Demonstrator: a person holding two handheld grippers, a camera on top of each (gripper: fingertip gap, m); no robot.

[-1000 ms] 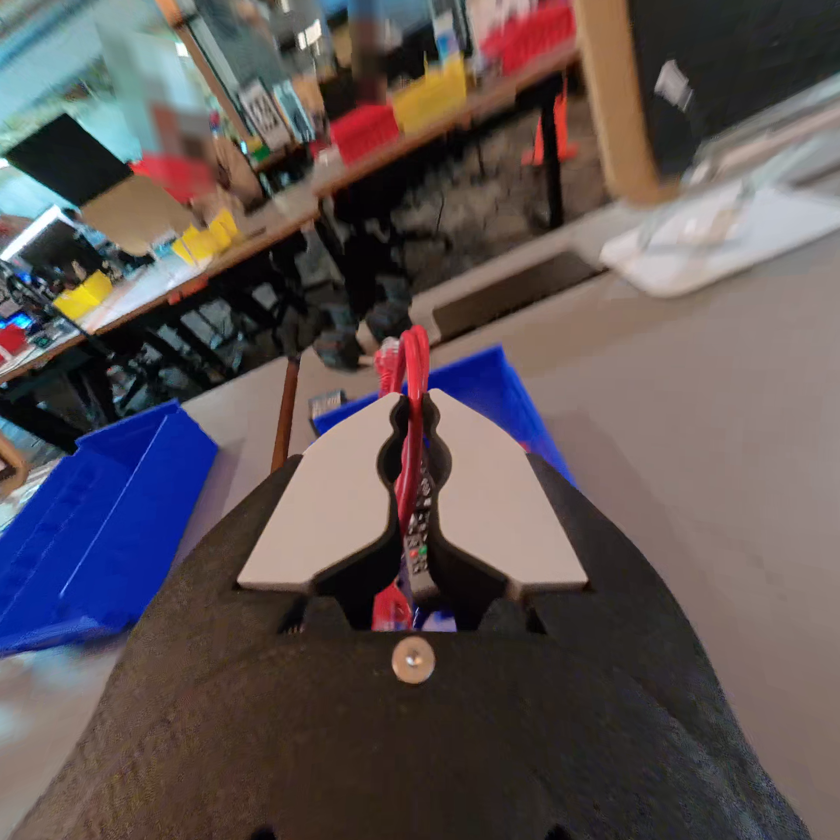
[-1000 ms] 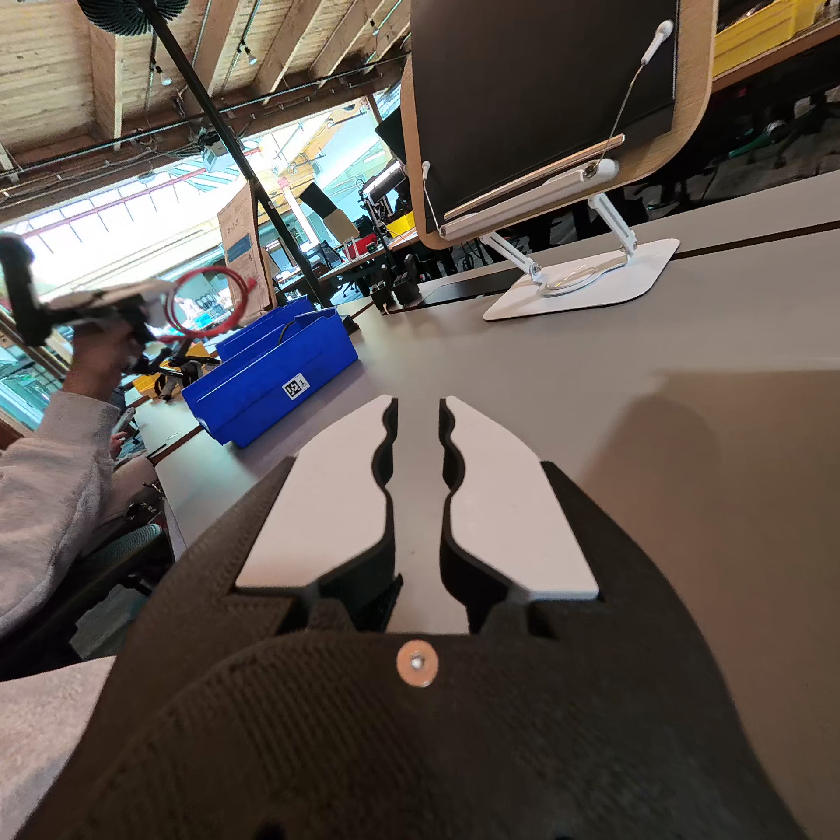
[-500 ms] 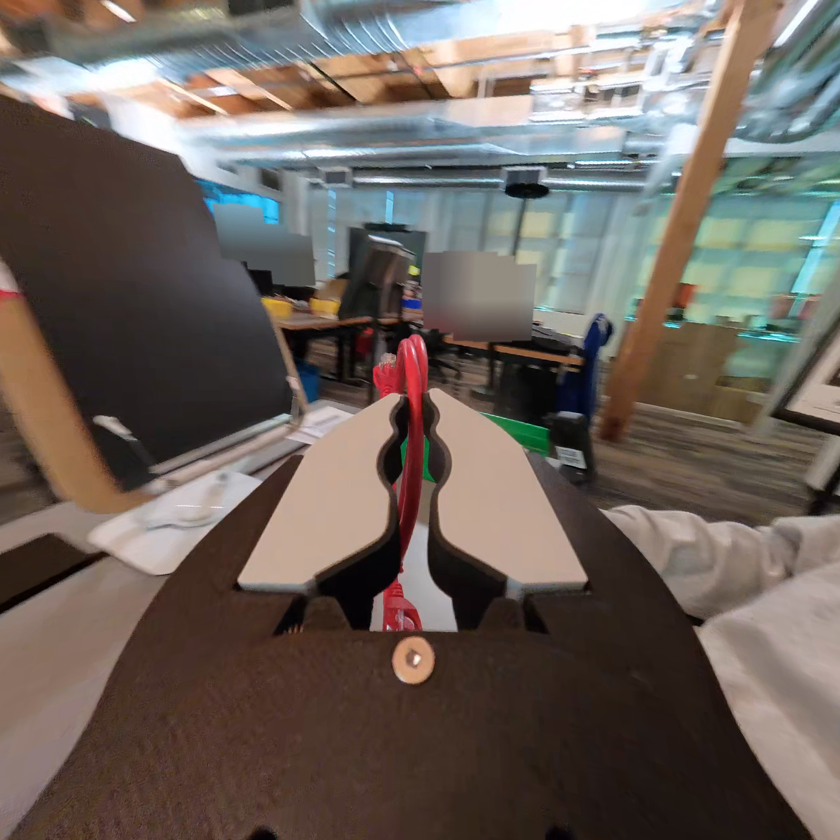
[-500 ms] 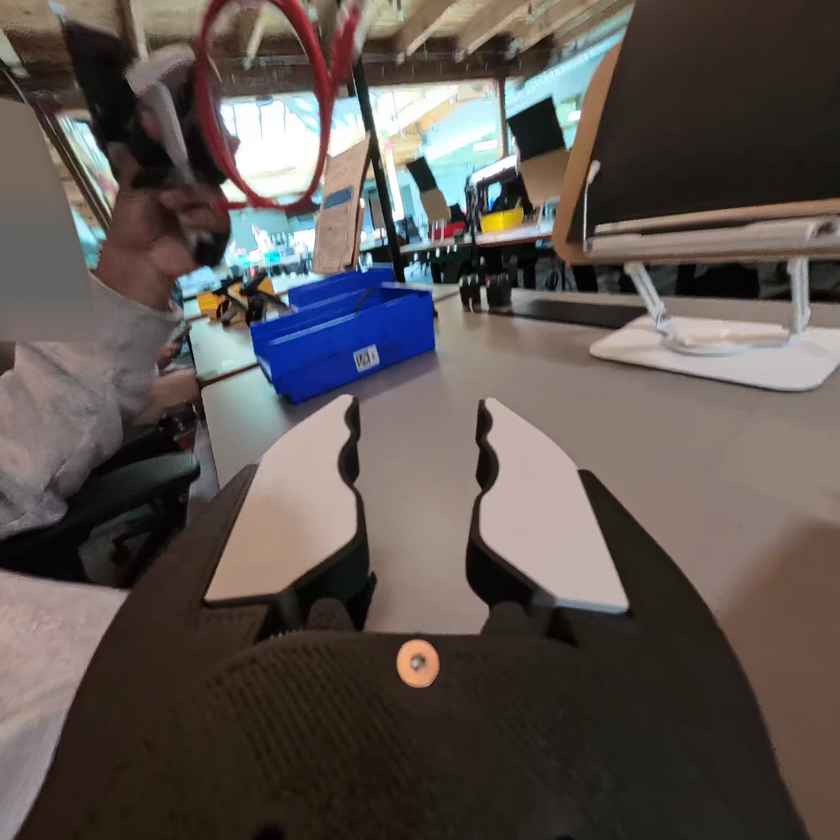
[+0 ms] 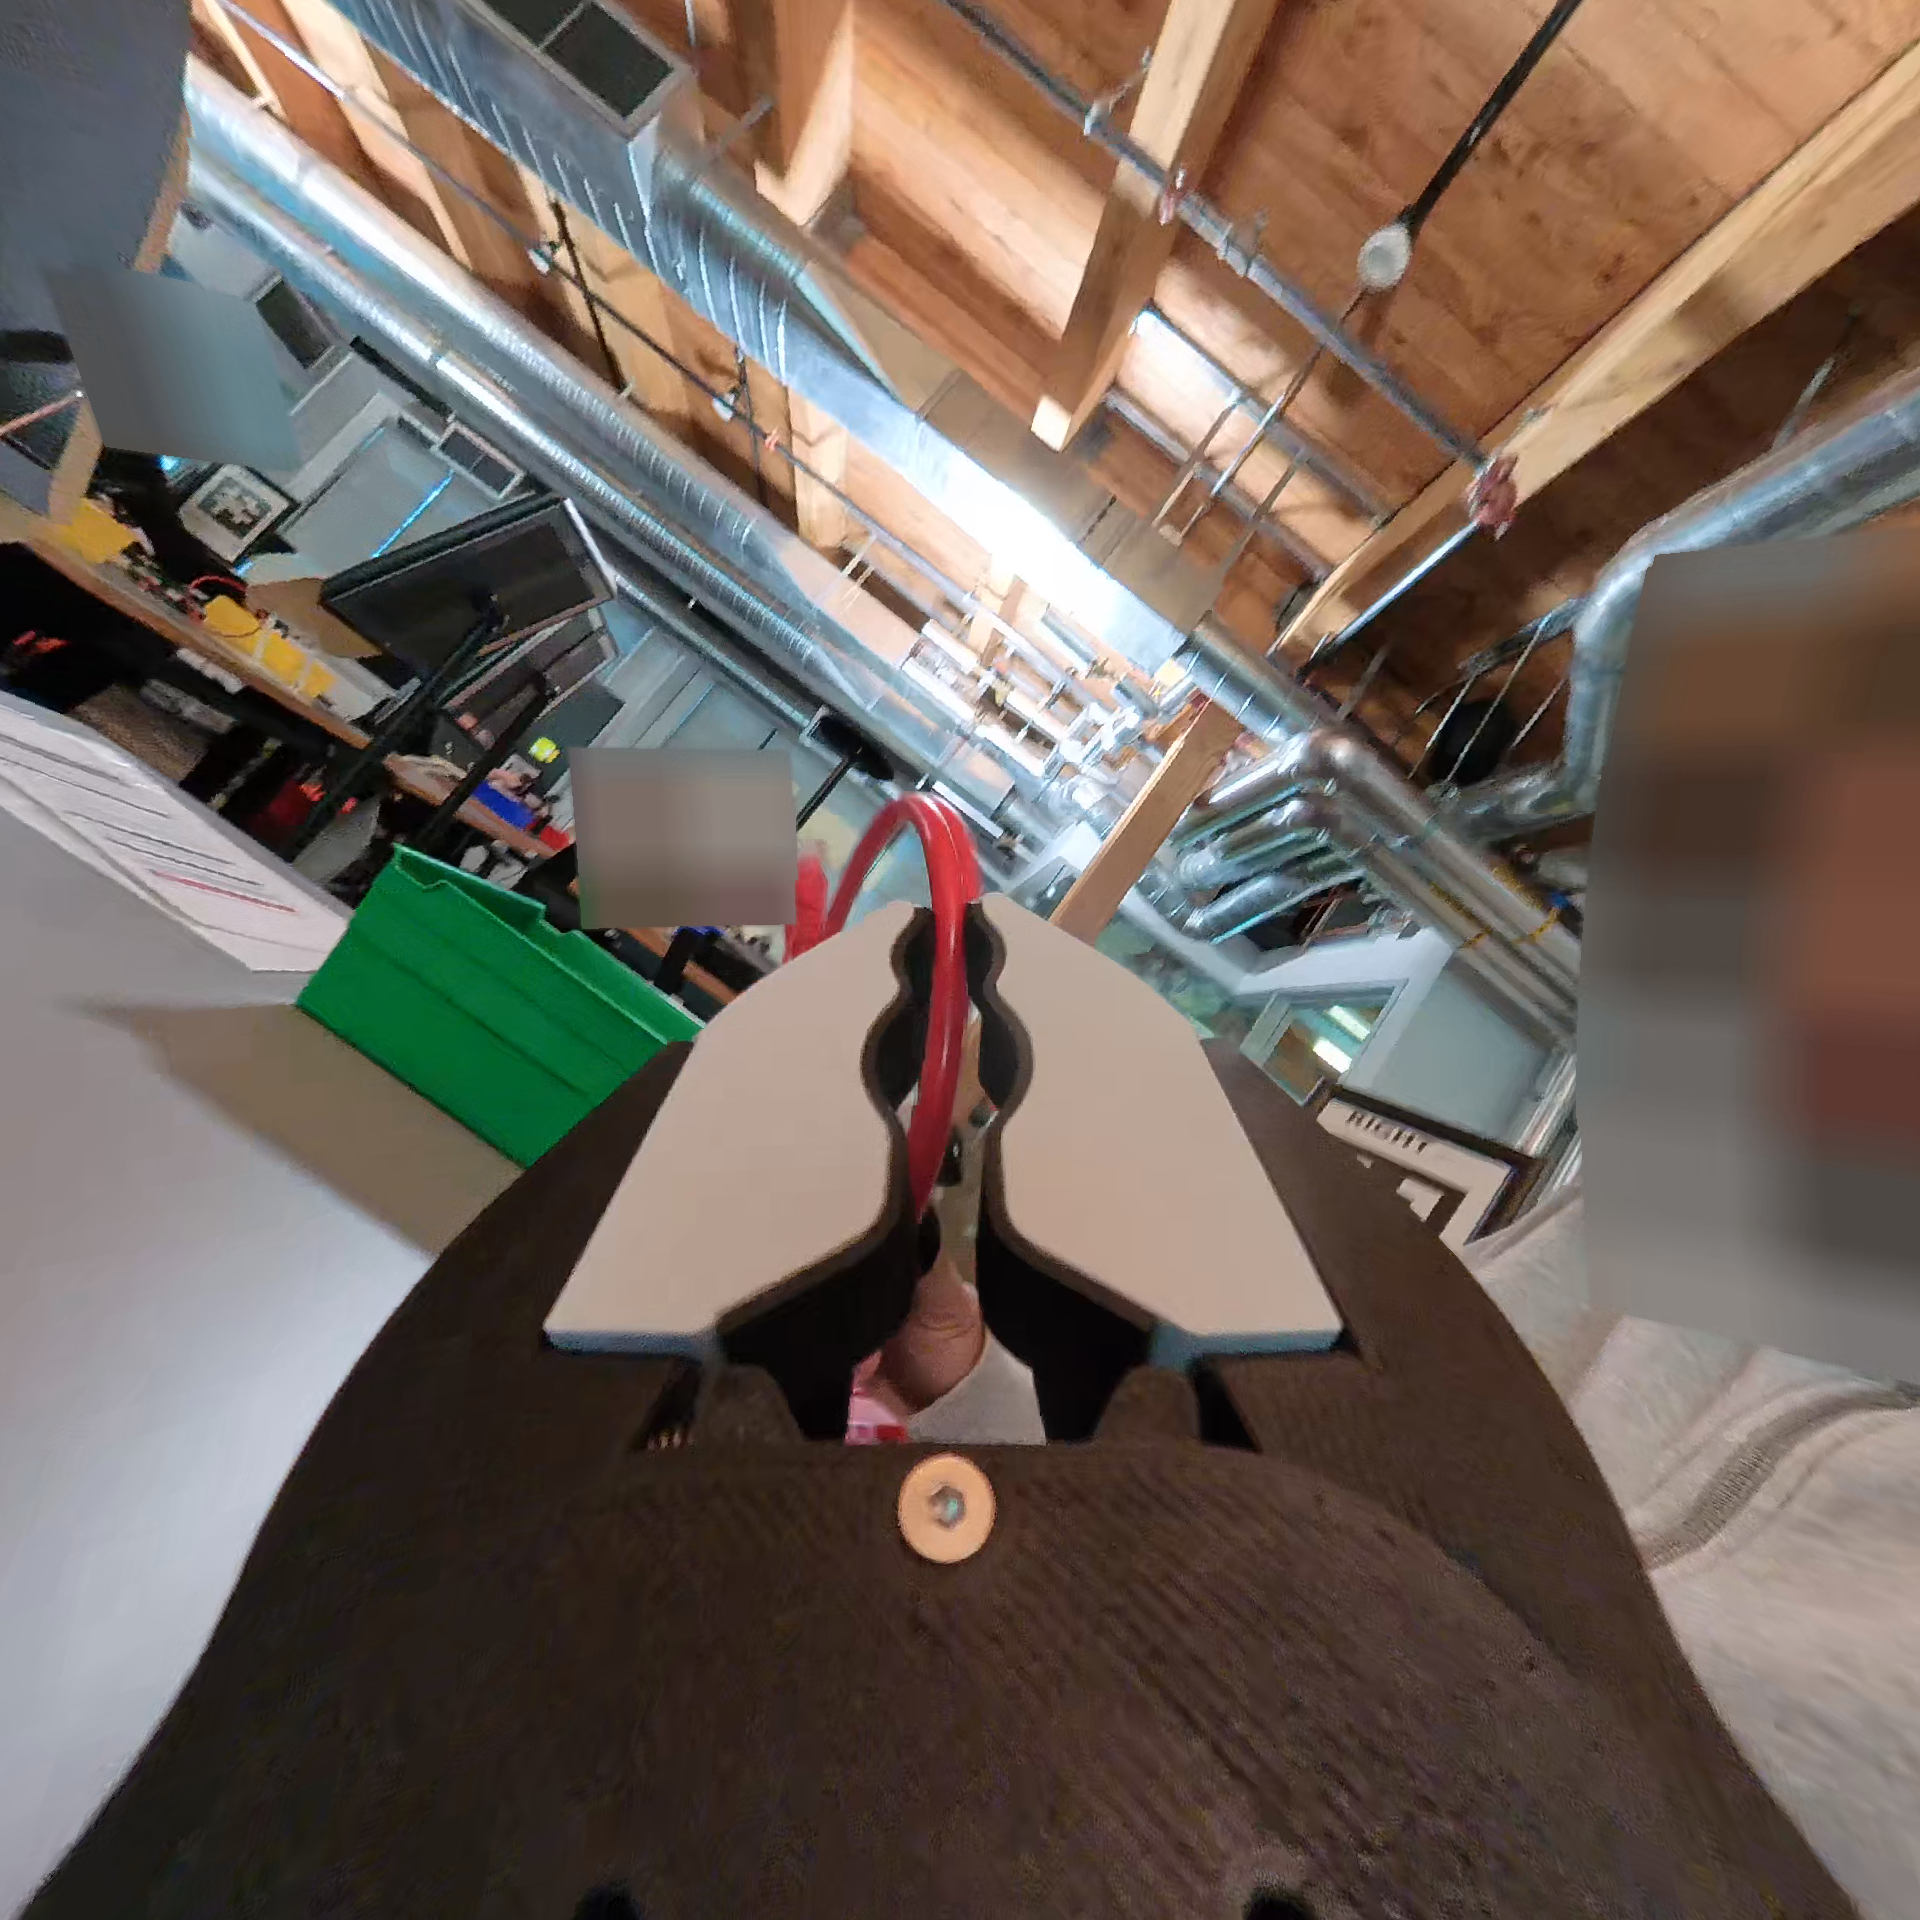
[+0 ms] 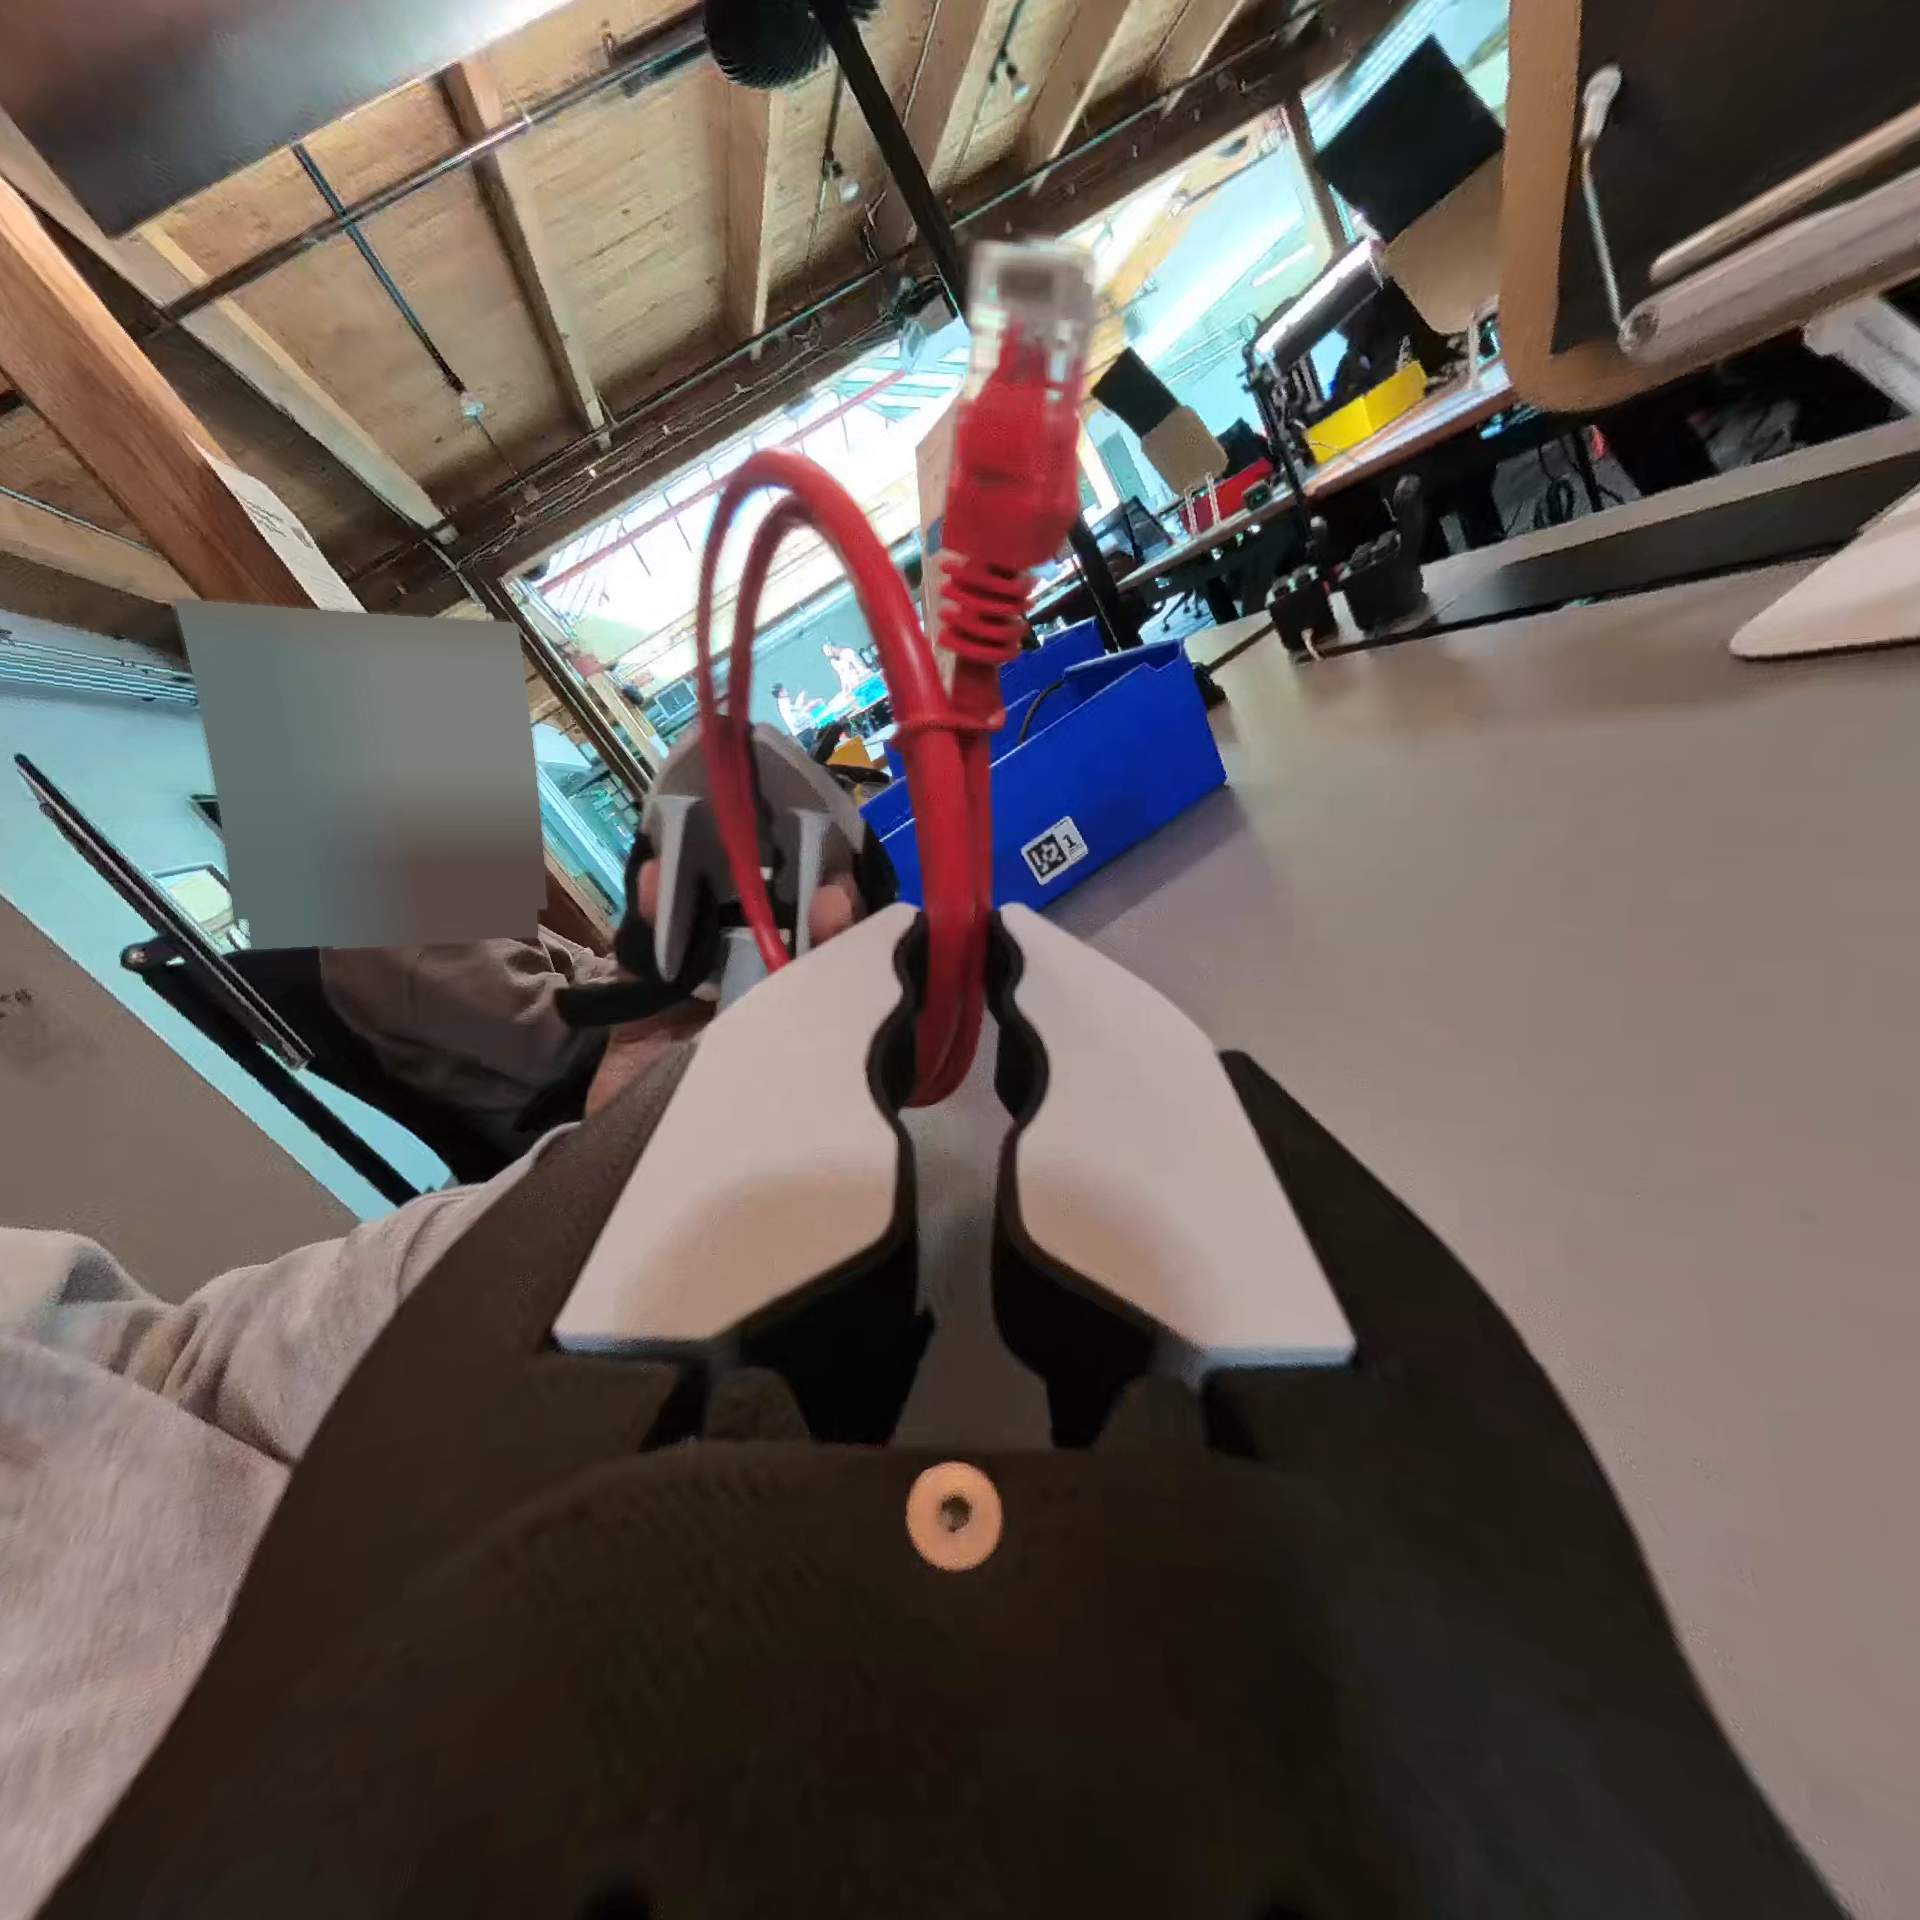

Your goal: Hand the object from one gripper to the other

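A red network cable (image 6: 951,914), coiled into a loop and tied, has a clear plug (image 6: 1029,281) that points up. My right gripper (image 6: 953,925) is shut on the lower part of the loop, above the grey table (image 6: 1558,987). My left gripper (image 6: 748,831) shows just beyond it at the left, gripping the far side of the same loop. In the left wrist view the left gripper (image 5: 943,920) is shut on the red cable (image 5: 940,1039), which runs up between its fingers and arches above the tips. Both grippers hold the cable in the air.
A blue bin (image 6: 1101,769) stands on the table behind the cable. A green bin (image 5: 468,997) sits at the table's other end. A white stand base (image 6: 1839,592) is at the far right. The person's grey sleeve (image 6: 156,1403) lies at the lower left.
The left gripper swung round and up with the cable and met the right one. The right gripper, open half a second ago, has closed on the loop.
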